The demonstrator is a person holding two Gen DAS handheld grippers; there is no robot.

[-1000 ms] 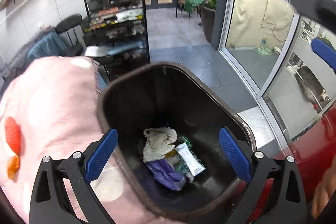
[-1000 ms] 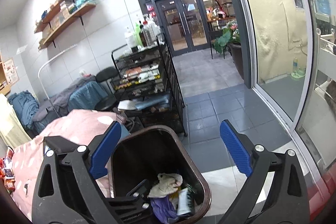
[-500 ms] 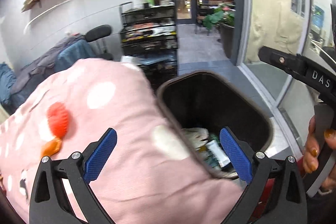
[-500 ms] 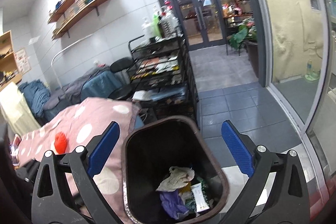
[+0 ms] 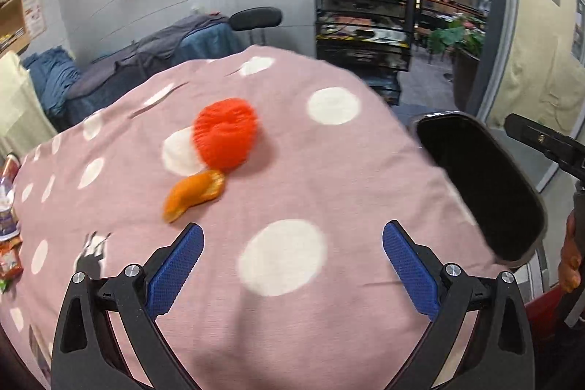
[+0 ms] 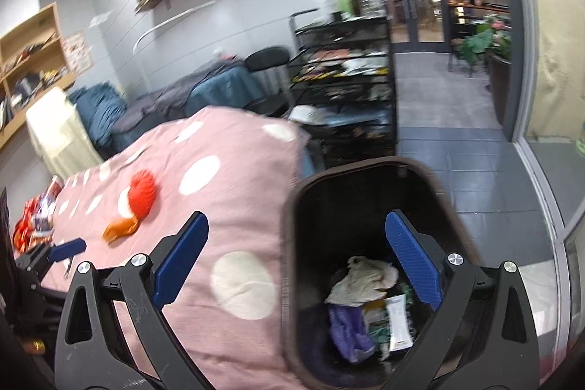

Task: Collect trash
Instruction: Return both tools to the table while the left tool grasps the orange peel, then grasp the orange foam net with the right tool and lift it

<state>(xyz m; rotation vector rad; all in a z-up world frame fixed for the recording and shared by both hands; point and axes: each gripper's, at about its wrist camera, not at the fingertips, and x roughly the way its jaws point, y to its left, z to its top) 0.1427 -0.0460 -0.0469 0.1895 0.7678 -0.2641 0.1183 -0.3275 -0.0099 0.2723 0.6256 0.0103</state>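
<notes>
Hovering over the pink dotted cloth [image 5: 292, 170], the left gripper [image 5: 292, 269] has its blue pads spread wide with nothing between them. A red mesh ball [image 5: 226, 133] and an orange peel [image 5: 193, 194] touching it lie on the cloth at about 11 o'clock from that gripper, near but apart from the pads. The dark bin [image 5: 482, 185] stands at the cloth's edge at 2 o'clock; its inside is not visible from this view. A hand [image 5: 570, 251] at 3 o'clock grips the handle of the other tool.

The right gripper [image 6: 296, 265] is likewise released, its pads wide apart and empty, looking down over the bin's rim [image 6: 289, 243]. In the bin [image 6: 365, 178], at 5 o'clock, lie crumpled tissue [image 6: 365, 276], a purple wrapper [image 6: 347, 328] and a white packet [image 6: 396, 320], piled together on the bottom. The ball [image 6: 142, 194] and peel [image 6: 120, 229] sit at 10 o'clock on the cloth [image 6: 226, 207]. More wrappers [image 6: 34, 225] lie at the cloth's far end, at 9 o'clock. The left gripper's blue tip [image 6: 67, 249] shows just below them.
</notes>
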